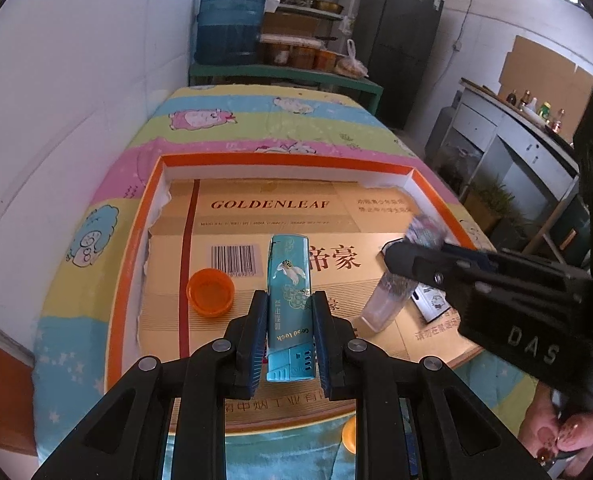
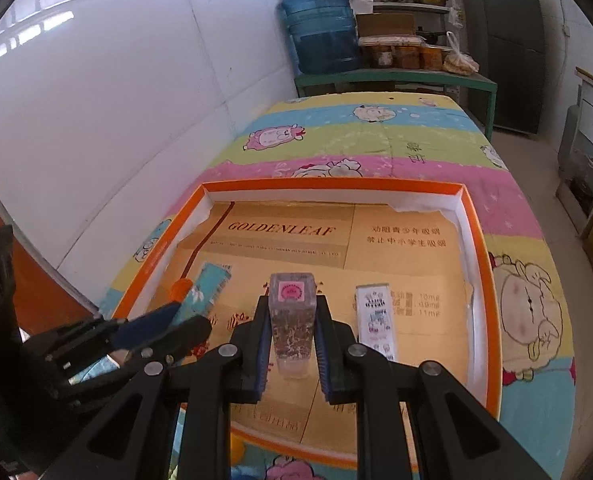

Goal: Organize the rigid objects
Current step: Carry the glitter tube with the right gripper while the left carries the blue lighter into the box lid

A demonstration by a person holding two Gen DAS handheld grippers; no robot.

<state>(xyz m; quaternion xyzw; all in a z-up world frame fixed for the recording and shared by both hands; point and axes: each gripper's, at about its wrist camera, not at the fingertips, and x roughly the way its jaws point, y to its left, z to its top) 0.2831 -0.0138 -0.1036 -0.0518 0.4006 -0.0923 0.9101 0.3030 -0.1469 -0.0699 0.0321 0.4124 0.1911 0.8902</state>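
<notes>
Teal box (image 1: 287,308) is clamped in the left gripper (image 1: 288,344), pads on its two long side faces near the lower end; long axis runs along the fingers, free end pointing to 12 o'clock, tilted down over the orange-rimmed tray (image 1: 256,158). Looks like a light, stiff printed carton, glossy, so it could slip if the squeeze is weak and dent if it is too hard; side faces near mid-length look like the right hold. Right gripper (image 2: 292,340) is closed on a clear rectangular bottle (image 2: 292,320), pink-labelled end facing 12 o'clock, long axis also along the fingers. Probably rigid plastic, smooth walls, somewhat heavier than the carton; grip on the flat sides seems sound. Both things hang just above the tray's gold cardboard liner (image 1: 256,204); can't tell if either touches it. Already lying in the tray: orange cap (image 1: 210,292) at 9 o'clock of the teal box, open side up, and a small white box (image 2: 376,324) at 3 o'clock of the bottle, lying flat, long axis toward 12. Tray sits on a table with a cartoon cloth (image 2: 376,136).
</notes>
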